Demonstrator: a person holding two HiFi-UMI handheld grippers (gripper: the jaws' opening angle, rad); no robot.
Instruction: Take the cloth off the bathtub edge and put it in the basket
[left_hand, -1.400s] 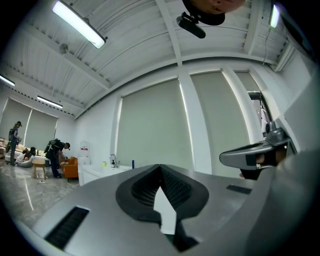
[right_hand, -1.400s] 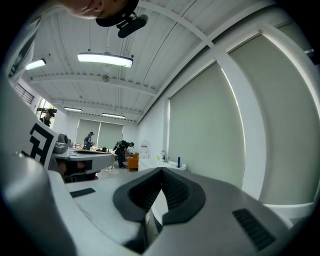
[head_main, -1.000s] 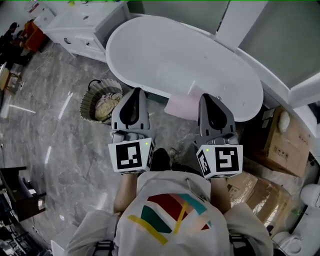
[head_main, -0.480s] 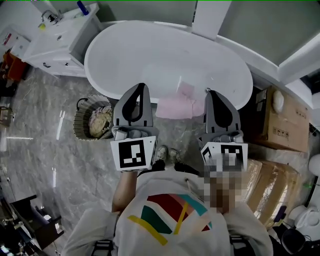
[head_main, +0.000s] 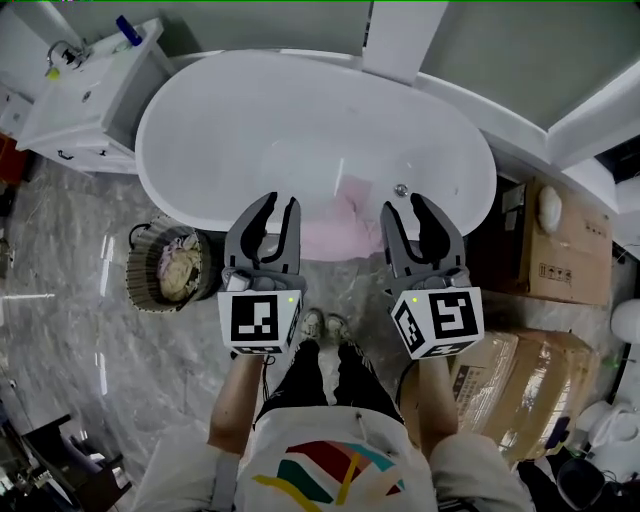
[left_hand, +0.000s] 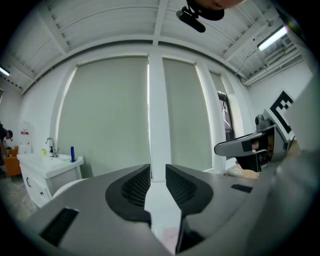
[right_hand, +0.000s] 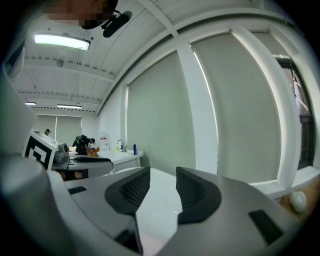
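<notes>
The bathtub (head_main: 300, 110) looks glossy, the cloth (head_main: 335, 228) soft (basket (head_main: 133, 283) woven).

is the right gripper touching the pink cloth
Apart. The right gripper view shows the right gripper with its opening jaws empty, only bathtub beyond; the head view shows the cloth draped on the tub edge to its left.

One white bathtub (head_main: 300, 110) lies at twelve o'clock, and one pink cloth (head_main: 335, 225) hangs over its near edge. One woven basket (head_main: 135, 270) stands at nine o'clock, with one pale bundle (head_main: 172, 272) inside. One white vanity (head_main: 80, 100) stands at ten o'clock, bearing one blue bottle (head_main: 125, 28) and one tap (head_main: 58, 55). There are two cardboard boxes, one (head_main: 560, 255) at three o'clock and one (head_main: 505, 375) at four. Two shoes (head_main: 312, 325) show at six o'clock.
</notes>
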